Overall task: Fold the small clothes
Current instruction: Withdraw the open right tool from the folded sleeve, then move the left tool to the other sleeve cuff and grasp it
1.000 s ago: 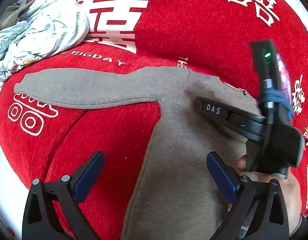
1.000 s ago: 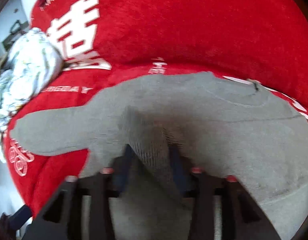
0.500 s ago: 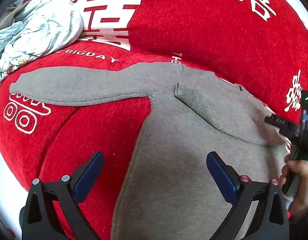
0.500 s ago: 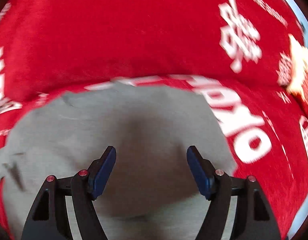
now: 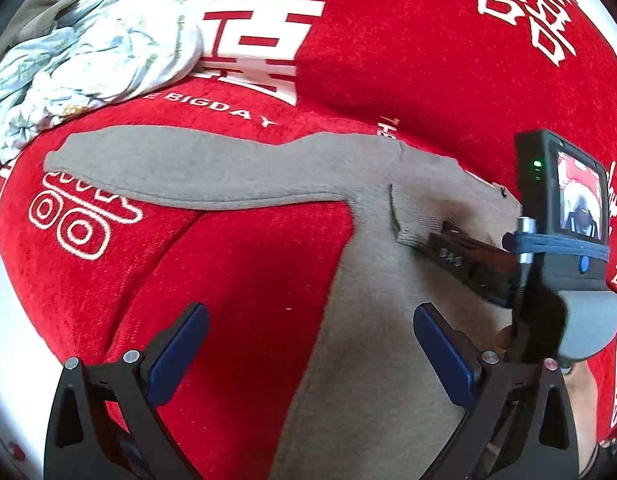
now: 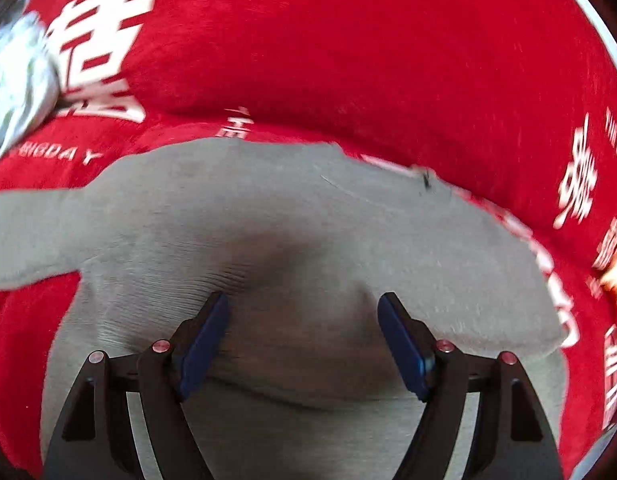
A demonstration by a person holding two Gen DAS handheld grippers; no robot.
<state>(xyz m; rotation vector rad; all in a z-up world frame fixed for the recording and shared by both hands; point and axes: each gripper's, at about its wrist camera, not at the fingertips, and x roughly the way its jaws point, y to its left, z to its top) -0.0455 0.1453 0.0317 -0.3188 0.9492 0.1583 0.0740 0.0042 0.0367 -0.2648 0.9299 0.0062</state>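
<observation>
A grey sweater lies flat on the red printed cloth, one sleeve stretched toward the cloth's left edge, the other folded across the chest. The left gripper hovers over the sweater's side hem — jaws wide apart, nothing between them. The right gripper stands over the folded sleeve's cuff; its jaws are opening, the pads clear of the knit. A crumpled floral garment sits at the cloth's far left corner.
</observation>
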